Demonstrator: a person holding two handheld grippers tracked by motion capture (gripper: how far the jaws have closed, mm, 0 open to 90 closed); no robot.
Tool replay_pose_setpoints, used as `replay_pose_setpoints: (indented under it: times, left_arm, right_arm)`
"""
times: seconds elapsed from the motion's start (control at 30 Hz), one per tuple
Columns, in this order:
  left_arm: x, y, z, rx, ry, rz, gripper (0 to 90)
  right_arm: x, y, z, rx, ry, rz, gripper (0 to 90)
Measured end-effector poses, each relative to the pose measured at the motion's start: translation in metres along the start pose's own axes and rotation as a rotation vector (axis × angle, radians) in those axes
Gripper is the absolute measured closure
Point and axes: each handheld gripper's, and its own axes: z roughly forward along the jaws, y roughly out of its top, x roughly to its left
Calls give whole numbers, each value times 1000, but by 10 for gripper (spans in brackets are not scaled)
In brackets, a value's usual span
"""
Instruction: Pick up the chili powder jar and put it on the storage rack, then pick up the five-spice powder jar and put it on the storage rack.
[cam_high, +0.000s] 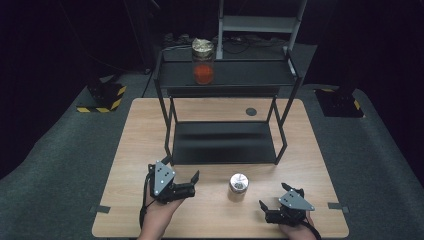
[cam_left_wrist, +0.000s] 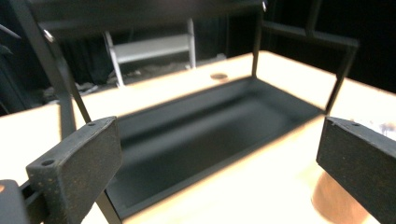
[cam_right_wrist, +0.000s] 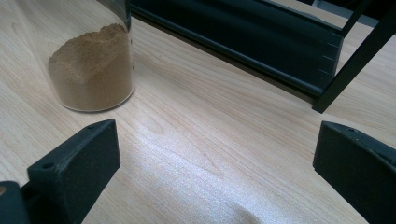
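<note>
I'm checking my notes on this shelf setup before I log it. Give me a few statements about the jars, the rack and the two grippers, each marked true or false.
1. The jar of brown powder stands on the table, between the two grippers. True.
2. The left gripper is shut on that jar. False: its fingers are spread wide with nothing between them.
3. A jar with red contents stands on the top shelf of the black rack. True.
4. The rack's lower shelf holds a jar. False: it is bare.
5. The right gripper is open. True.
</note>
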Motion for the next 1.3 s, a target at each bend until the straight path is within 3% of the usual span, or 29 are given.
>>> replay_pose_setpoints:
  times: [0.17, 0.4, 0.67, 0.9, 1.3]
  left_arm:
    - [0, -26, 2, 84, -14, -3, 3]
    - [0, -48, 1, 147, -21, 11, 3]
    - [-4, -55, 7, 261, -4, 71, 3]
    - [-11, -51, 11, 291, 8, 143, 3]
    - [-15, -53, 10, 287, 20, 168, 10]
  right_arm:
    - [0, -1, 0, -4, -2, 2, 0]
    - [1, 0, 0, -2, -5, -2, 0]
    - [3, 0, 0, -2, -12, -13, 0]
    - [3, 0, 0, 0, -14, -11, 0]
    - [7, -1, -1, -10, -15, -40, 0]
